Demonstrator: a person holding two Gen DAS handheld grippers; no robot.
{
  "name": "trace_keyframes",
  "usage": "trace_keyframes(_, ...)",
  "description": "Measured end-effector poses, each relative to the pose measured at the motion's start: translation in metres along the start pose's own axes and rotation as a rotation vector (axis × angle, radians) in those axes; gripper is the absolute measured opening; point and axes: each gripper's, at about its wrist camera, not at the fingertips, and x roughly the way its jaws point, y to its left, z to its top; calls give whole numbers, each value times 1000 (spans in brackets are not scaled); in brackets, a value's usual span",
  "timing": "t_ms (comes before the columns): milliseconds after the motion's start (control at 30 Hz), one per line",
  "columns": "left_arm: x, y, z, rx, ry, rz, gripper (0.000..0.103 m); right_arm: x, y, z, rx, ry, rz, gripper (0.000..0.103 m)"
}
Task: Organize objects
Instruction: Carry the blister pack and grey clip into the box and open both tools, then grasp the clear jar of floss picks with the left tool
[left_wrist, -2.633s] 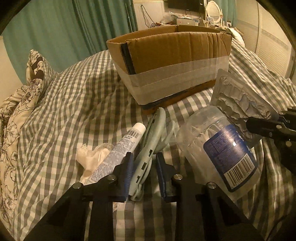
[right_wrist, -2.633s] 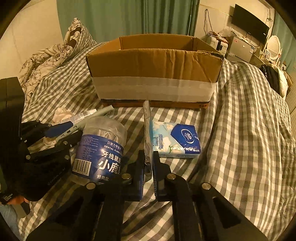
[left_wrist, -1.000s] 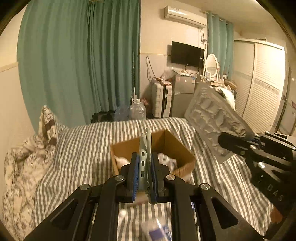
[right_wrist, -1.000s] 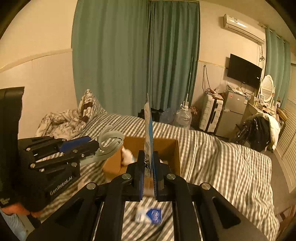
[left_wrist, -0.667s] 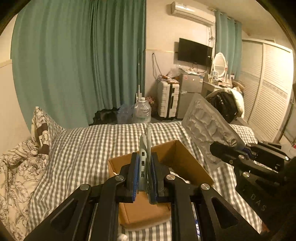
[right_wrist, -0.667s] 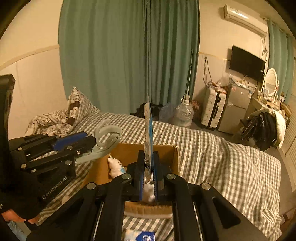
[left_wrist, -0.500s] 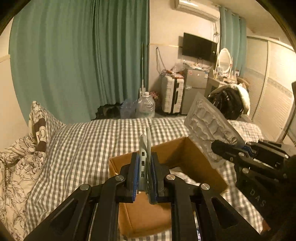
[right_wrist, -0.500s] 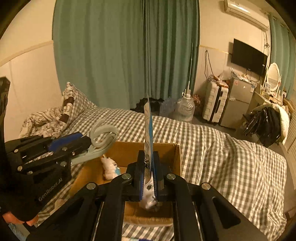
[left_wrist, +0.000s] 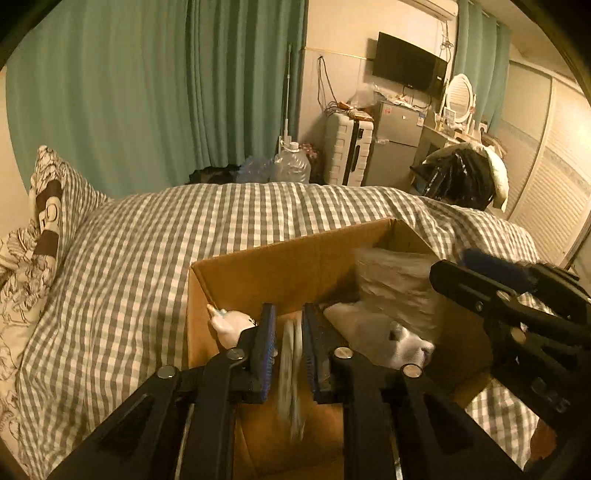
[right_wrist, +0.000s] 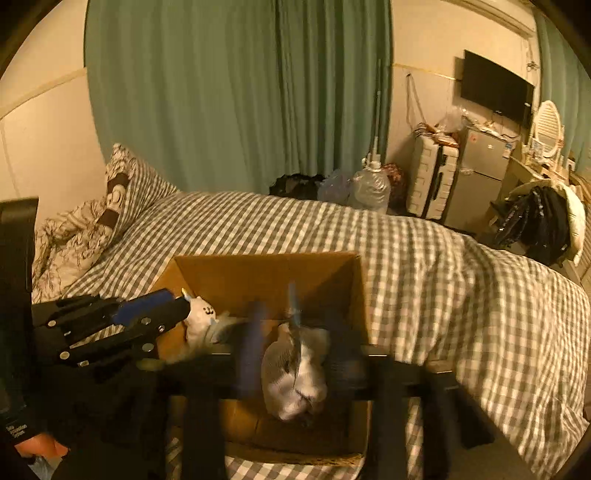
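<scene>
No label is legible. Over the cardboard box (left_wrist: 295, 258), the left hand-held gripper (left_wrist: 289, 345) is released around a blurred pale clip (left_wrist: 291, 384). The right hand-held gripper (right_wrist: 295, 354) is released too, a blister pack (right_wrist: 293, 365) between its fingers.

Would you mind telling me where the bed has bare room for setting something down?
The checked bedspread right of the cardboard box lies bare, as does the stretch between box and pillow. Inside the box is crowded with a white plush toy and packaging.

We see the right gripper (right_wrist: 293, 347) smeared by motion blur, its jaw spacing unreadable. The pale item (left_wrist: 290, 373) between the left gripper's fingers (left_wrist: 266, 345) is streaked, and its lower end is hidden in the cardboard box (left_wrist: 295, 258).
</scene>
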Motion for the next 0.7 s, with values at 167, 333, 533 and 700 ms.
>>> trace_keyframes(167, -29, 3, -1, -9, -39, 68, 71, -37, -2, 4, 0, -30, -51, 65)
trace_keyframes(333, -67, 8, -3, -38, -63, 87, 78, -82, -1, 6, -19, -71, -87, 78)
trace_keyframes(533, -114, -2, -8, -30, -114, 110, 89, -143, -4, 3, -28, -118, -124, 84)
trace_keyframes(700, -151, -16, -13, -36, -147, 113, 94, -184, -11, -3, -10, -141, -136, 90)
